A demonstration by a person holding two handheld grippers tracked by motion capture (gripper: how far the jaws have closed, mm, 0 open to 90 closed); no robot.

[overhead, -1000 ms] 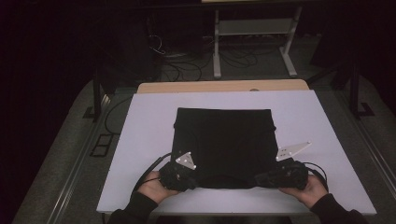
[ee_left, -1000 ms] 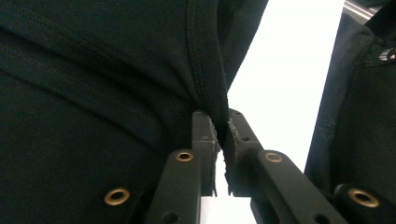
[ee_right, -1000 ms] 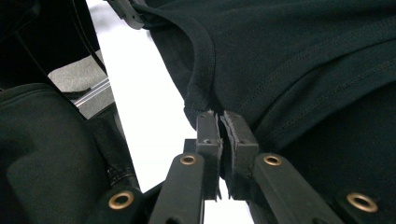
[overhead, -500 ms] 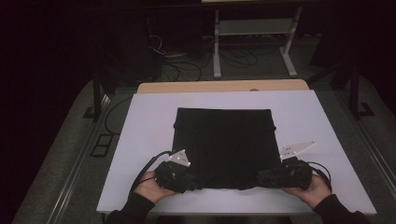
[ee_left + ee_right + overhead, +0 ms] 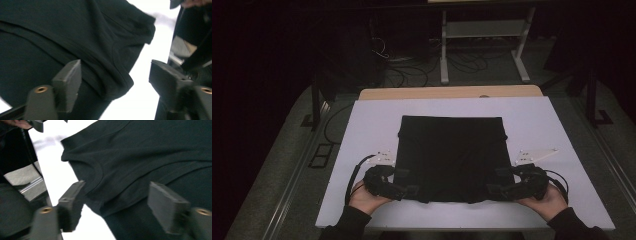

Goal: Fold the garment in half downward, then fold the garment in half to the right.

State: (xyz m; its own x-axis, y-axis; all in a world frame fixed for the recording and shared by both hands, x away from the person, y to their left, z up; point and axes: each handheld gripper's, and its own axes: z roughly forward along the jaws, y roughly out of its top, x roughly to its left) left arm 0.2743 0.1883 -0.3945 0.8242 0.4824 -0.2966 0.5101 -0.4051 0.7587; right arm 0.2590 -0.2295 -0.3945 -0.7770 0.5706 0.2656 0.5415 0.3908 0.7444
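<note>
A black garment [image 5: 451, 155] lies folded into a rough square on the white table top [image 5: 362, 130]. My left gripper [image 5: 407, 183] is at its near left corner and my right gripper [image 5: 497, 183] at its near right corner, each held in a hand. In the left gripper view the left gripper [image 5: 116, 82] is open, and a folded hem of the garment [image 5: 107, 62] lies between its wide-apart jaws. In the right gripper view the right gripper [image 5: 118, 205] is open too, over the garment's neckline and edge [image 5: 100, 180]. Neither pinches cloth.
Bare white table surrounds the garment on all sides, with a wooden strip [image 5: 447, 92] along the far edge. Beyond it, on the dark floor, are cables [image 5: 412, 70] and a metal stand [image 5: 482, 35]. Rails run along both sides of the table.
My left gripper has shifted a little to the left along the garment's near edge. The right gripper has barely moved, and the garment lies as before.
</note>
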